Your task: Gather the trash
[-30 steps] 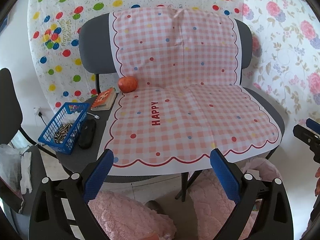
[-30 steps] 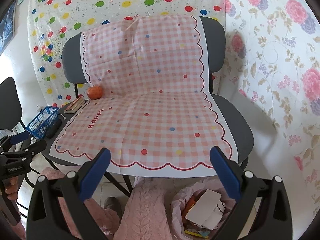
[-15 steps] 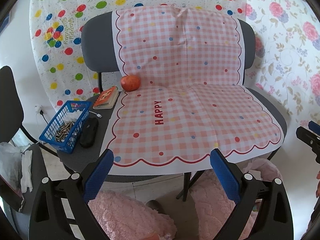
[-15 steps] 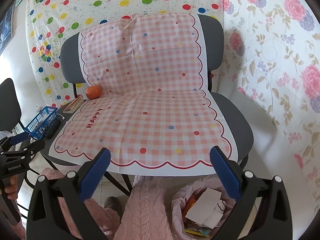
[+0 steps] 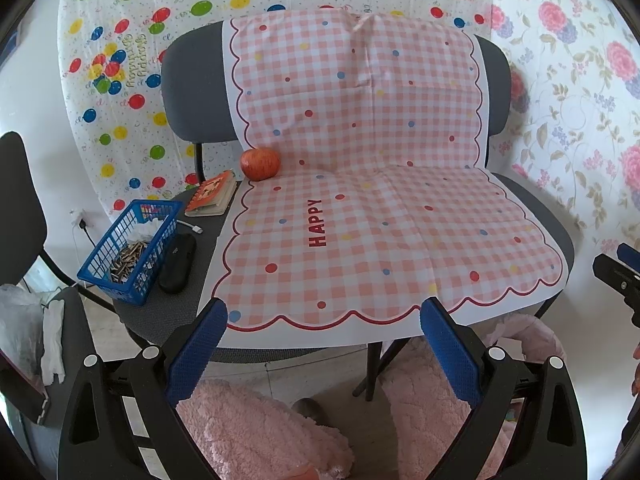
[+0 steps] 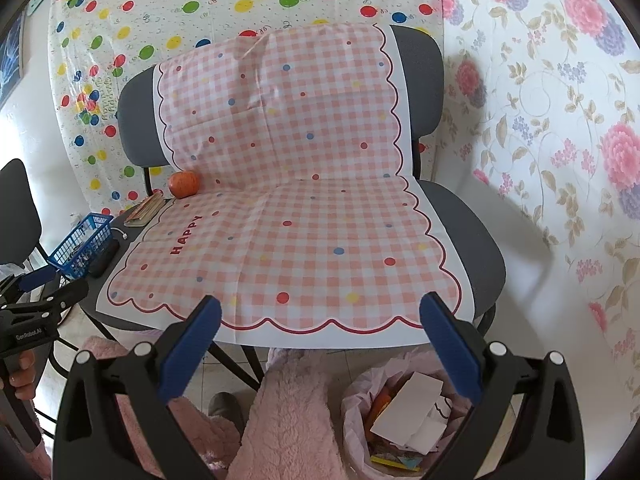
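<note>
In the left wrist view, you are holding your left gripper (image 5: 322, 344) before the front edge of the seat (image 5: 168, 312), jaws spread wide and gripping nothing. A pink checked cloth (image 5: 380, 220) is covering the seat and running up the backrest. An apple (image 5: 260, 163) is sitting at the cloth's back left corner, touching the backrest. Along the seat's bare left edge a notebook (image 5: 212, 196), a black case (image 5: 178, 258) and a blue basket (image 5: 130, 250) are lying, the case just beside the basket.

In the right wrist view, your right gripper (image 6: 320, 340) is hanging released and empty at the cloth's front edge. Below it, on the floor at the seat's front right corner, a trash bag (image 6: 356, 396) is sitting open, with paper (image 6: 412, 412) and wrappers lying inside. Your left gripper is showing at the far left.
</note>
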